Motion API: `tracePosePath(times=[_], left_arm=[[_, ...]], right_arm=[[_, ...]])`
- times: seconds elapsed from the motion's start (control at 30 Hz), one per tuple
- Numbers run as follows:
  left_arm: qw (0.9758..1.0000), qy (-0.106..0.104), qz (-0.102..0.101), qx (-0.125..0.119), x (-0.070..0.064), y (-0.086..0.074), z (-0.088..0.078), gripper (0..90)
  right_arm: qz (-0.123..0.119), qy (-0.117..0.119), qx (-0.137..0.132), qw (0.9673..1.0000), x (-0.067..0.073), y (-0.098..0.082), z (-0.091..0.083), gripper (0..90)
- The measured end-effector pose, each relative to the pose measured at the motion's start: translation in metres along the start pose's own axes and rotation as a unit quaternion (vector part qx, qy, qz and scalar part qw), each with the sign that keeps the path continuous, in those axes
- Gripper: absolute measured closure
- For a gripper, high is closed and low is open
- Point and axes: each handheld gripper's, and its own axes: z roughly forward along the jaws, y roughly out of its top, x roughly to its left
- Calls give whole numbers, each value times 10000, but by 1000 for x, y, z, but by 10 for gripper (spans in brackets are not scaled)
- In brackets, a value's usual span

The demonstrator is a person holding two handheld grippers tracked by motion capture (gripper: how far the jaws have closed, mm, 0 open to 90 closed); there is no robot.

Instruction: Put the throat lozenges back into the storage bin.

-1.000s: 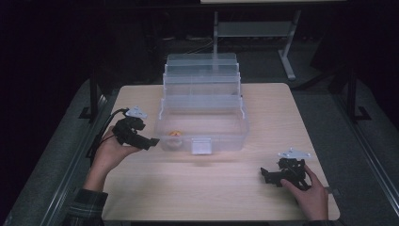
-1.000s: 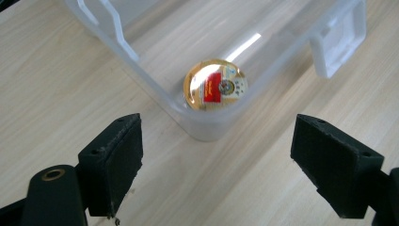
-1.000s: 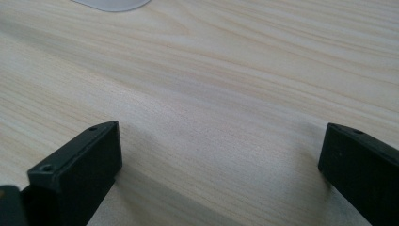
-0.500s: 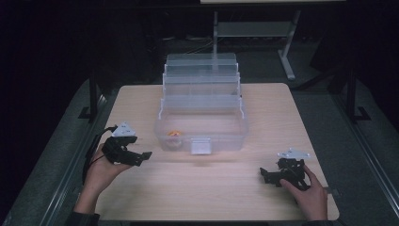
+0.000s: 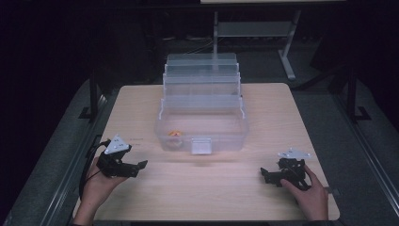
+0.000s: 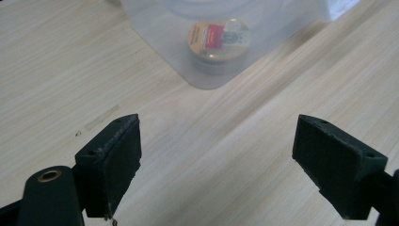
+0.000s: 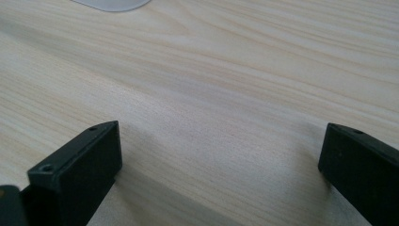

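Note:
A clear plastic tiered box (image 5: 202,108) stands open in the middle of the wooden table (image 5: 282,113). Inside its front left corner lies a small round orange-lidded tin (image 5: 175,134), seen through the wall (image 6: 217,36) in the left gripper view. My left gripper (image 5: 141,165) rests near the table's front left, jaws wide apart with nothing between them, pointing toward the box corner (image 6: 207,80). My right gripper (image 5: 264,175) sits at the front right, also open and empty over bare wood (image 7: 216,103).
A white latch tab (image 5: 201,146) hangs on the box's front wall. A metal stand (image 5: 287,52) rises behind the table. Dark floor surrounds the table edges. Bare wood stretches between the two grippers.
My left gripper has drawn back from the box's front left corner toward the near left edge of the table. The right gripper has stayed put.

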Motion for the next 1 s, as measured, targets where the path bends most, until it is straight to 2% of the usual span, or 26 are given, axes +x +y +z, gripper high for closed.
tracePosePath(times=[0.3,0.5,0.83,0.97,1.0], left_arm=[[9999,144,-68,-43,-7,-29,2,153],[9996,249,-118,14,-10,-44,6,149],[9992,277,-203,220,-12,-63,17,124],[9988,250,-220,353,-12,-70,23,121],[9989,200,-283,315,-12,-72,25,115]], right_arm=[[2,-1,2,10000,0,0,0,0],[2,-1,3,10000,0,0,0,0],[-2,-1,5,10000,0,0,0,0],[6,-1,5,10000,0,0,0,0],[5,-1,4,10000,0,0,0,0]])
